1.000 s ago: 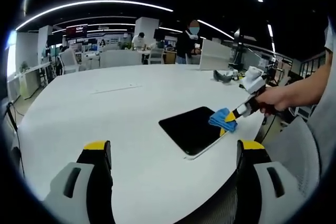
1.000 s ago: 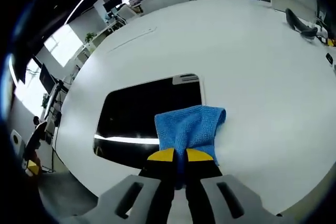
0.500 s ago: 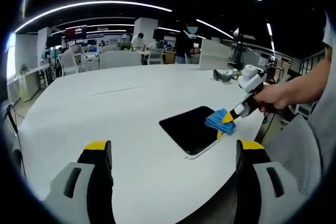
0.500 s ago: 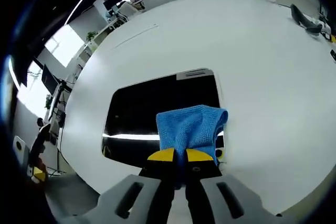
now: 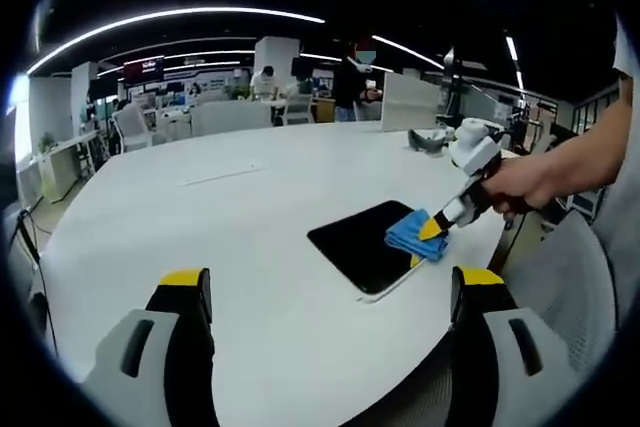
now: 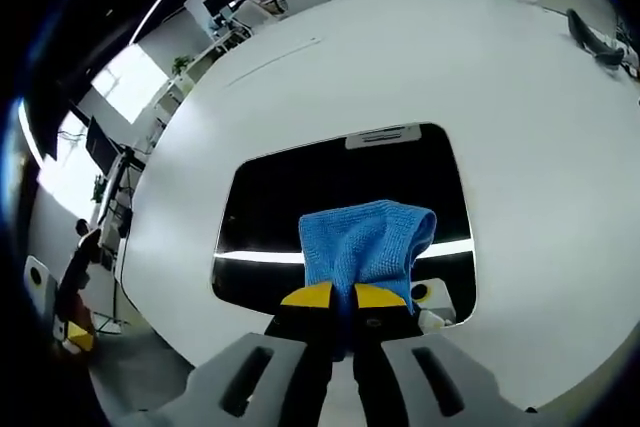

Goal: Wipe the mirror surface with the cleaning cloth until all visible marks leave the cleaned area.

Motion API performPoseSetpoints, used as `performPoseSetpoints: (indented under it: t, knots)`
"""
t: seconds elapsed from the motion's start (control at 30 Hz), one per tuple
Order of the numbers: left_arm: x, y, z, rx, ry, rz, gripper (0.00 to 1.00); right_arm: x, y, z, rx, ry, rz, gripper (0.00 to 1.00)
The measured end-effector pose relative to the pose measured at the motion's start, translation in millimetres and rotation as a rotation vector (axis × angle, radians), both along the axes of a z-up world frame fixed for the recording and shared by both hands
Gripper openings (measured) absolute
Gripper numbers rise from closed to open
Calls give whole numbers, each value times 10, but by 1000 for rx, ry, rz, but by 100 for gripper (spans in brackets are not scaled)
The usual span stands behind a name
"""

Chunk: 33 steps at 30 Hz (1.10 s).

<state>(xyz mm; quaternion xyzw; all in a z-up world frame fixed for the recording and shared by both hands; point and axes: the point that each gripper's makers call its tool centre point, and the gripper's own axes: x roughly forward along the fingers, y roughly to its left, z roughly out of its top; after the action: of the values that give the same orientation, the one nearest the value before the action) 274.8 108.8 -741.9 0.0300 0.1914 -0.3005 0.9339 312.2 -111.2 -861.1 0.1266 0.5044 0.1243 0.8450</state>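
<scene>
Right gripper view puts the blue cleaning cloth (image 6: 366, 245) at lower centre of the frame, pinched between the right gripper (image 6: 343, 295), whose yellow-tipped jaws are clamped together on its near end. The cloth's free end lies on the dark mirror (image 6: 300, 197), which spreads from the jaws toward the upper middle of the frame, its long axis running left to right across the picture. Most of the unwiped glass sits up and to the left of the cloth, so the next stroke, by my judgement, goes that way. The mirror rests flat on the white table (image 6: 500, 67).

In the left gripper view the left gripper (image 5: 330, 287) hangs with its jaws wide apart over bare table at the bottom of the frame, well apart from the mirror; the right one is plainly the nearer.

Compared with a second ago, the cloth has travelled from the mirror's right-hand edge to over its lower middle, and the mirror now sits more centred in the right gripper view
</scene>
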Motion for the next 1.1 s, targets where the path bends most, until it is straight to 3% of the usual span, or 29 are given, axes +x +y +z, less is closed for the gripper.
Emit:
performPoseSetpoints:
  t: [0.37,0.87,1.1]
  knots:
    - [-41,-21,-203,41,86,-29,99,11,217,-7,22,3,-14,0]
    - [-26,12,-275,46,126,-24,99,6,725,-17,6,10,55,1]
    - [-11,28,-225,38,107,-18,99,0,868,-21,4,2,57,1]
